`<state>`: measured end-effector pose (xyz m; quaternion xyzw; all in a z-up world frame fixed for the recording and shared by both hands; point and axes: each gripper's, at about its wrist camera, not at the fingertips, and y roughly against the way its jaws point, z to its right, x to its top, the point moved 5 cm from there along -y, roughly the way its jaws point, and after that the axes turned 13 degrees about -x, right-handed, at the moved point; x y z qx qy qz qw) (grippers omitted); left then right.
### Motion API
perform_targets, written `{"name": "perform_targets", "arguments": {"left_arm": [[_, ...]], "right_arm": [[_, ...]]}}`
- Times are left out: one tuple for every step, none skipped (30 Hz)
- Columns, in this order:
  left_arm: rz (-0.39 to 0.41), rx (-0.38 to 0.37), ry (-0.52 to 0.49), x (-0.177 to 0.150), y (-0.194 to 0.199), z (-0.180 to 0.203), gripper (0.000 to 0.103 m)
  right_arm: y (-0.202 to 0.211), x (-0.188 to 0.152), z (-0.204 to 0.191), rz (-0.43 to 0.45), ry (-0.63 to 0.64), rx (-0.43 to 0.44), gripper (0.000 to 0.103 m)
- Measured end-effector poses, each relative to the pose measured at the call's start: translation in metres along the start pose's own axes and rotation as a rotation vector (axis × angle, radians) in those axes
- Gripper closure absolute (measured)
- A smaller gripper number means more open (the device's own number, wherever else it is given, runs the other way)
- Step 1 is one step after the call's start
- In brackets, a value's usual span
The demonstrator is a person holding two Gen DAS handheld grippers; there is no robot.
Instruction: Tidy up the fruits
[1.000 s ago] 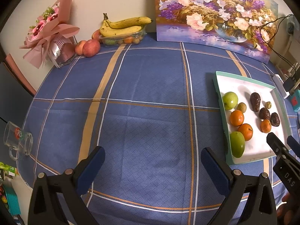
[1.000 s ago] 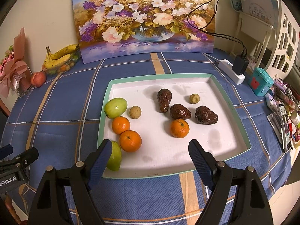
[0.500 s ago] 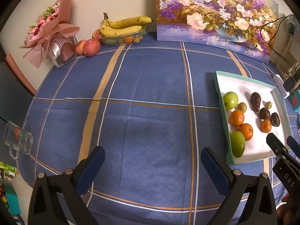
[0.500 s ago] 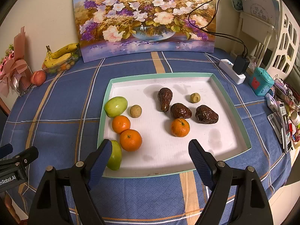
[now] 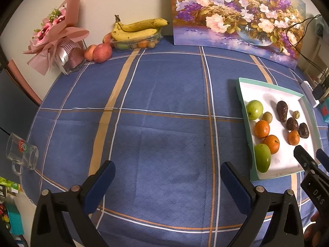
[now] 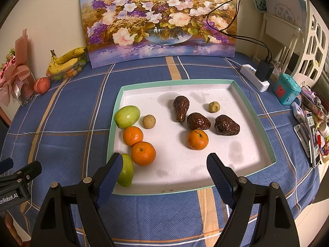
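A: What is the biggest thing here?
B: The bench [image 5: 164,107], under a blue checked cloth, with a flower painting [image 6: 158,18] leaning on the wall behind it.

A: And next?
B: The white tray [image 6: 253,111] with a mint-green rim, lying flat on the right part of the bench. All the loose fruit sits inside it.

A: The hand-held grippers?
B: The left hand-held gripper [image 5: 166,177] hangs over bare cloth to the left of the tray, its jaws wide apart and holding nothing. The right hand-held gripper [image 6: 164,168] is over the near edge of the tray, jaws spread as well and empty; its left finger [image 6: 109,177] partly covers the near green fruit [image 6: 127,173].

A: How does the fruit lie?
B: Along the tray's left side: a far green fruit [image 6: 127,117], then two oranges [image 6: 138,145] touching each other, then the near green one at the front corner. A third orange [image 6: 197,139] sits mid-tray, just below three dark wrinkled fruits [image 6: 197,115].

A: Smaller still?
B: Two small tan round fruits: one [image 6: 149,121] just beside the far green fruit, one [image 6: 214,107] towards the back right.

A: Anything off the tray?
B: Bananas [image 5: 137,28] on a clear box by the wall, peaches [image 5: 98,50] beside them, and a pink bouquet [image 5: 55,33]
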<state>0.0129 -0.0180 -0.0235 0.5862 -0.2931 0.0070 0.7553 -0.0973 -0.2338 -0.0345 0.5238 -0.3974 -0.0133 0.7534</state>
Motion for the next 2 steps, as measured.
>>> {"name": "perform_targets", "arguments": {"left_arm": [[-0.001,0.000,0.001,0.0000,0.0000,0.0002,0.000],[-0.002,-0.001,0.002,-0.0002,-0.0002,-0.0003,0.000]], "right_arm": [[0.0000,0.0000,0.0000,0.000,0.000,0.000,0.019],[0.0000,0.0000,0.0001,0.000,0.000,0.000,0.019]]}}
